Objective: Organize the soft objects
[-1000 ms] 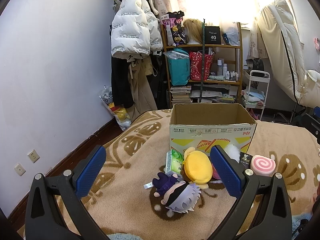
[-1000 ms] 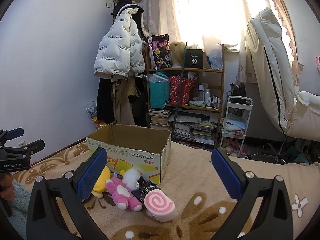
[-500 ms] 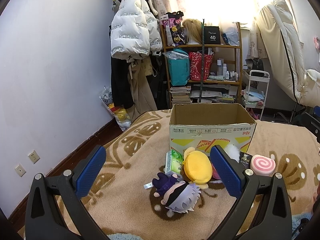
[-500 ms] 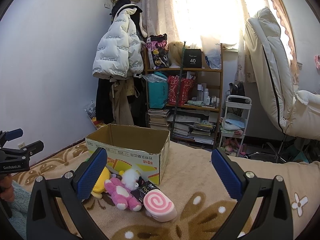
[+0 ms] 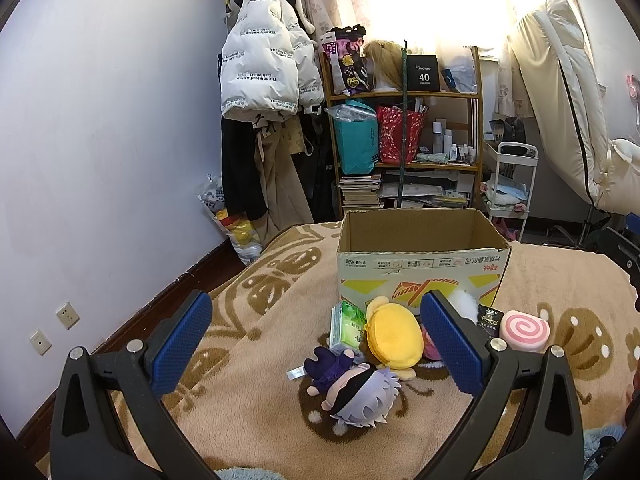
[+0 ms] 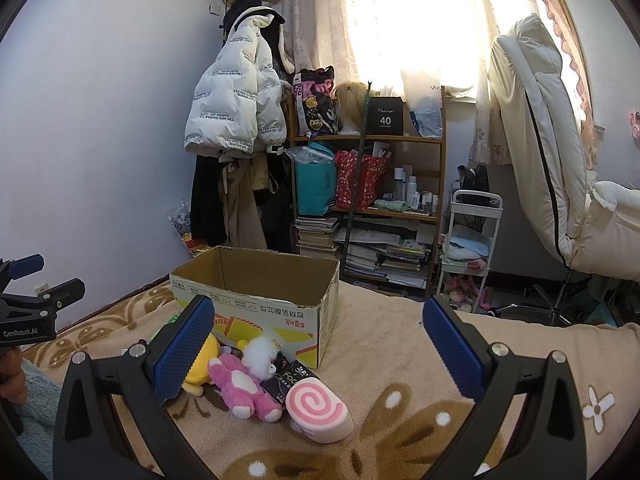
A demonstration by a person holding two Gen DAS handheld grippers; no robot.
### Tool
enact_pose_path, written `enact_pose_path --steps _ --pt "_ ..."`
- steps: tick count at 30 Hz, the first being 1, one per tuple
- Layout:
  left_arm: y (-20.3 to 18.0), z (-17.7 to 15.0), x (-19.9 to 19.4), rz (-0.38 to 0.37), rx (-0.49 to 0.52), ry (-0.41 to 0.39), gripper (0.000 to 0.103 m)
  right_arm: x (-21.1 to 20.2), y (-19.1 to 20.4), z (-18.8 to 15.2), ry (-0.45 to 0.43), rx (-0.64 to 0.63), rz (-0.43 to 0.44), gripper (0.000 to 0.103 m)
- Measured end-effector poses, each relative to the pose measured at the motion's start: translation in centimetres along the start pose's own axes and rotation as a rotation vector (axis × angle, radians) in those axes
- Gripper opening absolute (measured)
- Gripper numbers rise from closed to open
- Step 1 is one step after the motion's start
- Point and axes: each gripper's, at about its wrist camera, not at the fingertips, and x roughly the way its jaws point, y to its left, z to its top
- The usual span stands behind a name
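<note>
Left claw (image 5: pixel 316 340): spread wide, nothing in it, held above the bed (image 5: pixel 248 408).
Right claw (image 6: pixel 320 344): spread wide, nothing in it, held over bare blanket to the right of the toys.

Doll (image 5: pixel 356 388), grey-haired, dark-clothed: lies on the bed between and just ahead of the left claw's fingers, head toward the camera, feet toward the box (image 5: pixel 420 256); its long axis runs roughly along the line of approach, tilted a little left. The left claw looks the nearer; likely first pick.

Yellow plush (image 5: pixel 394 338), green pack (image 5: pixel 348 326): just beyond the doll, touching or nearly so, against the box front.
Pink plush (image 6: pixel 240 384), white puff (image 6: pixel 260 352), black packet (image 6: pixel 286 380), swirl cushion (image 6: pixel 318 406): low and left of the right claw, nearer its left finger.

Box: open, upright, beyond the heap; its floor is hidden by the near wall.

Hidden: the pink plush is largely behind the right finger in the left view; the yellow plush is partly behind the left finger in the right view.
</note>
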Motion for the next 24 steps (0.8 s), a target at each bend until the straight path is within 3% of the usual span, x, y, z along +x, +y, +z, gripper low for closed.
enact_pose_path --steps 24 --pt "-0.19 -0.02 -0.16 0.005 0.003 -0.002 0.102 0.04 -0.02 0.01 0.002 0.001 0.000 0.103"
